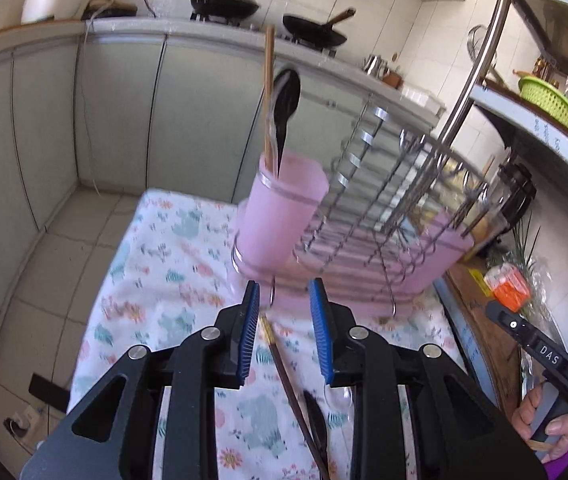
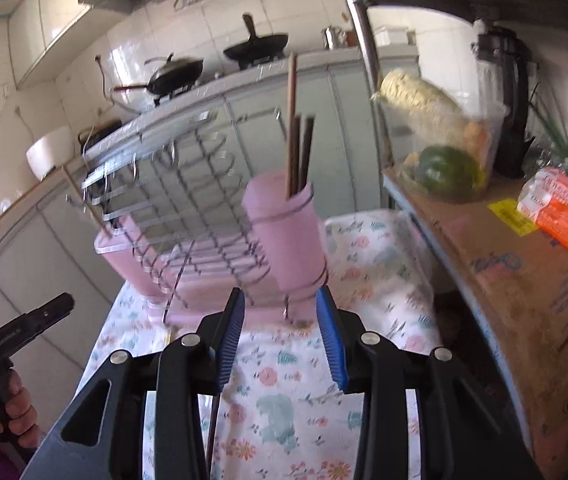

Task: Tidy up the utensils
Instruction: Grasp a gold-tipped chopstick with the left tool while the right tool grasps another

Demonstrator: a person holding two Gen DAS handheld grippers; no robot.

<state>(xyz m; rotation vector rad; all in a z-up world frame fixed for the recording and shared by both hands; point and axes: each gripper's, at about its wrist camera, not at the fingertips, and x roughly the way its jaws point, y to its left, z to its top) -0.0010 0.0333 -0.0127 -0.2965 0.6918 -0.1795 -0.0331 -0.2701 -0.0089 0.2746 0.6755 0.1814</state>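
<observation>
Loose chopstick (image 1: 284, 364) and dark spoon (image 1: 315, 420) lie on the floral cloth (image 1: 156, 280), under the left gripper (image 1: 284, 308); jaws wide apart, empty. Right gripper (image 2: 280, 320) likewise agape, holding nothing. Pink utensil cup (image 1: 284, 216) on the dish rack (image 1: 383, 200) already holds a chopstick and spoon. Judged step: collecting remaining pieces. Next: lower left gripper, pinch chopstick.

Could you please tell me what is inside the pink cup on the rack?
In the pink cup, a chopstick and a black spoon stand upright; the right wrist view shows more dark sticks. Their lower ends and the cup's bottom are hidden by its frosted wall.
</observation>
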